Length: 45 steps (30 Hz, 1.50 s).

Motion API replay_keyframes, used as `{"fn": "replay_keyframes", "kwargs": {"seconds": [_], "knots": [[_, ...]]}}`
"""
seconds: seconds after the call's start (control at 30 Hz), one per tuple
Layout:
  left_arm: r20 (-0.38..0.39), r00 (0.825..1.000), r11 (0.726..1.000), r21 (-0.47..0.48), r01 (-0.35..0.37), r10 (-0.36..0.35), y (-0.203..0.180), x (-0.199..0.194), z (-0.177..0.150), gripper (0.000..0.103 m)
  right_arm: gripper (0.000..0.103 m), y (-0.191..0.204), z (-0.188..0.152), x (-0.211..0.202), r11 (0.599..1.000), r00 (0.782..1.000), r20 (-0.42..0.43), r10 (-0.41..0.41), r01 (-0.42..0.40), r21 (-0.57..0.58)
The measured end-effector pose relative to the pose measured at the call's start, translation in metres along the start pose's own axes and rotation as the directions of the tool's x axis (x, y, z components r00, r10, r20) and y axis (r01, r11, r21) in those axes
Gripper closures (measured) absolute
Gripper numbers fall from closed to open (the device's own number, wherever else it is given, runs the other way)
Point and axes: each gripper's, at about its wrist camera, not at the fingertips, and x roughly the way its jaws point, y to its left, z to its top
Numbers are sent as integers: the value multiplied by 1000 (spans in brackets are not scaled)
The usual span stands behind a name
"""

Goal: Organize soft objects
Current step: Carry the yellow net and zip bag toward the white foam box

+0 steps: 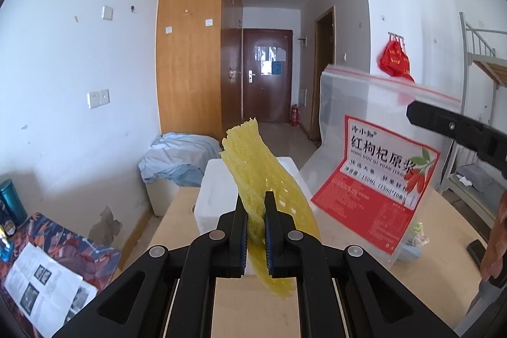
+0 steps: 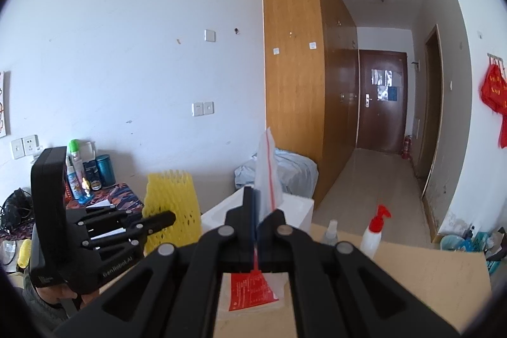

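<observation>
Left wrist view: the yellow foam net (image 1: pixel 263 179) is being pinched between the shut fingers of the left gripper (image 1: pixel 256 220), its mesh standing up past the fingertips and a loose tail drooping below them. It is being held in the air above the wooden table (image 1: pixel 443 258), in front of the white foam box (image 1: pixel 215 198). To the right, the zip bag (image 1: pixel 377 154) with the red label is being hung by its top edge from the right gripper (image 1: pixel 415 113). The mouth is not being seen open, so the net is likely to be blocked at the seal. The floppy net may also be folded against the bag's side if it is pushed in from this angle.

Right wrist view: the right gripper (image 2: pixel 256 217) is being kept fully closed on the red-striped top edge of the zip bag (image 2: pixel 267 176), which is being seen edge-on, the labelled body sagging beneath. Only thin, slick film is being gripped, so the bag may be tugged free. The left gripper (image 2: pixel 164 219) is being seen at left, clamped on the foam net (image 2: pixel 171 198), apart from the bag. The spray bottles (image 2: pixel 374 230) on the table could be knocked by a swinging bag.
</observation>
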Motion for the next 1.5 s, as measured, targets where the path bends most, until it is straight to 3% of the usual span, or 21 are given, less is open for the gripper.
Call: {"fn": "replay_keyframes", "kwargs": {"seconds": [0.43, 0.97, 1.3, 1.33, 1.37, 1.4, 1.43, 1.47, 1.5], "knots": [[-21, 1000, 1000, 10, 8, -7, 10, 69, 23, 94, 101, -27, 4, 51, 1000, 1000, -8, -19, 19, 9], [-84, 995, 999, 16, 48, -47, 13, 147, 31, 94, 101, -37, 3, 82, 999, 999, -28, -30, 30, 11], [-94, 995, 999, 31, -9, 11, 16, 171, 25, 91, 101, -43, 3, 89, 999, 999, -40, -30, 31, 17], [-100, 995, 999, 37, -7, 10, 15, 172, 25, 89, 101, -44, 4, 90, 999, 999, -41, -28, 29, 17], [-105, 994, 999, 42, -16, 20, 14, 173, 24, 79, 101, -44, 5, 91, 999, 999, -42, -28, 29, 17], [-105, 994, 999, 44, -25, 29, 14, 173, 24, 59, 101, -43, 5, 92, 999, 999, -42, -28, 28, 16], [-102, 994, 999, 43, -32, 36, 13, 173, 23, 47, 101, -44, 6, 93, 1000, 999, -42, -24, 25, 18], [-80, 995, 998, 36, -52, 54, 13, 170, 23, 27, 101, -44, 7, 93, 1000, 999, -43, -23, 24, 18], [-56, 996, 997, 32, -71, 72, 14, 167, 22, 14, 101, -43, 8, 93, 1000, 999, -42, -22, 23, 17]]}}
